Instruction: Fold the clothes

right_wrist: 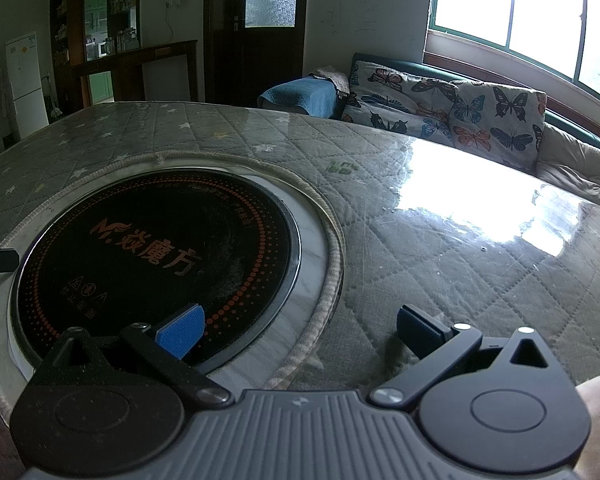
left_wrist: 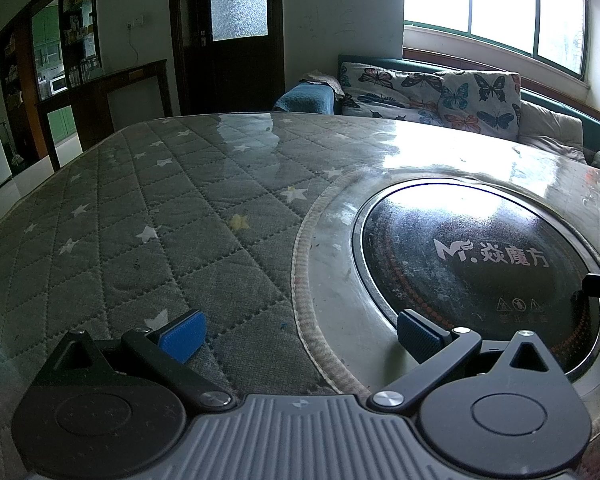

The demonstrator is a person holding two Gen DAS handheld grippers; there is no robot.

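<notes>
No garment shows in either view. My left gripper [left_wrist: 300,336] is open and empty, low over a round table with a grey quilted star-pattern cover [left_wrist: 148,208] under clear plastic. My right gripper [right_wrist: 300,332] is open and empty, low over the same cover [right_wrist: 440,248]. A black round cooktop [left_wrist: 480,264] is set in the table's middle, to the right in the left wrist view and to the left in the right wrist view [right_wrist: 152,256]. The tip of the other gripper shows at the frame edge in each view.
A sofa with butterfly cushions [left_wrist: 440,96] stands behind the table under a bright window, with a blue folded blanket [left_wrist: 308,98] on its left end. It shows in the right wrist view too [right_wrist: 460,108]. A dark door, shelves and a white fridge [right_wrist: 26,80] stand at the back left.
</notes>
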